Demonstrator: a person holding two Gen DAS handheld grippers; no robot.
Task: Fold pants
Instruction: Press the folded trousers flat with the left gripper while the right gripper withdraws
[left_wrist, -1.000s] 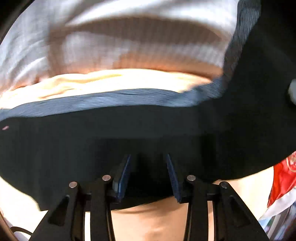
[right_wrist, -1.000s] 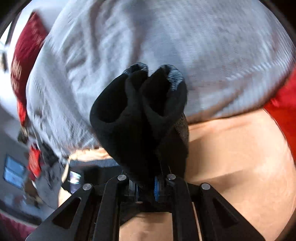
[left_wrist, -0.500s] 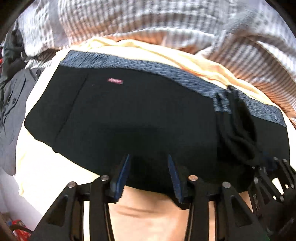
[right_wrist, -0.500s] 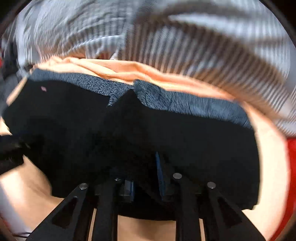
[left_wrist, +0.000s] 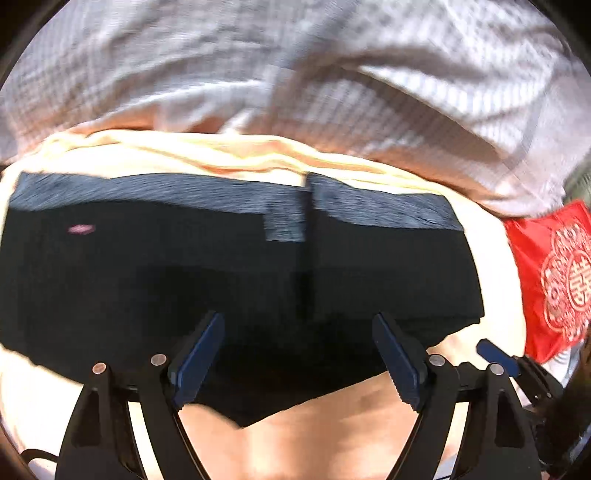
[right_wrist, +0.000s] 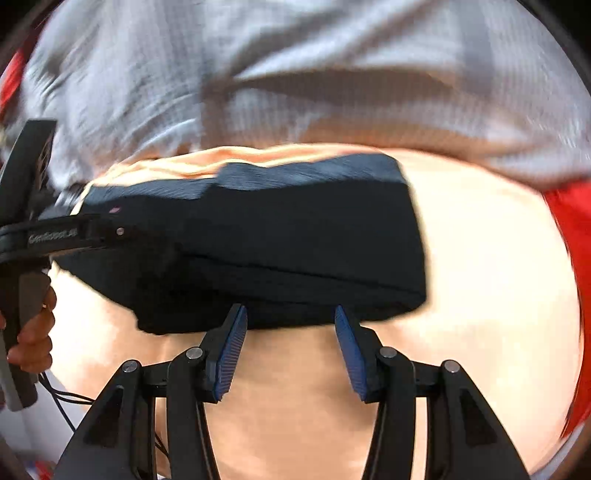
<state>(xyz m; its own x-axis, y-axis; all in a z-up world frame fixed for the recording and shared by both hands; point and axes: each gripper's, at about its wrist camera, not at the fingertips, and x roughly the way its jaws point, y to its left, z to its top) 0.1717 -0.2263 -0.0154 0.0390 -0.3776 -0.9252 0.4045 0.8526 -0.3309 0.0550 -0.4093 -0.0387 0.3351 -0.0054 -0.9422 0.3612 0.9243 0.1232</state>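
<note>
The black pants (left_wrist: 236, 280) with a grey-blue waistband (left_wrist: 155, 192) lie folded flat on the peach sheet (left_wrist: 332, 435). My left gripper (left_wrist: 299, 332) hovers over their near edge. Its jaws are opening wide, and the blue pads (left_wrist: 199, 354) touch no cloth. In the right wrist view the pants (right_wrist: 280, 247) show as a thick folded stack. My right gripper (right_wrist: 290, 325) sits just short of their near edge with its jaws opening and nothing between them. The left gripper (right_wrist: 55, 236) reaches over the stack's left end.
A grey-white checked quilt (left_wrist: 332, 74) is bunched along the far side. A red patterned cloth (left_wrist: 554, 280) lies at the right. A hand (right_wrist: 33, 332) grips the left tool's handle. Bare peach sheet (right_wrist: 480, 277) spreads right of the pants.
The right gripper, earlier shut on a bunch of black cloth held up, has lowered and let it go. The left jaws have spread wider. The pants now lie folded over.
</note>
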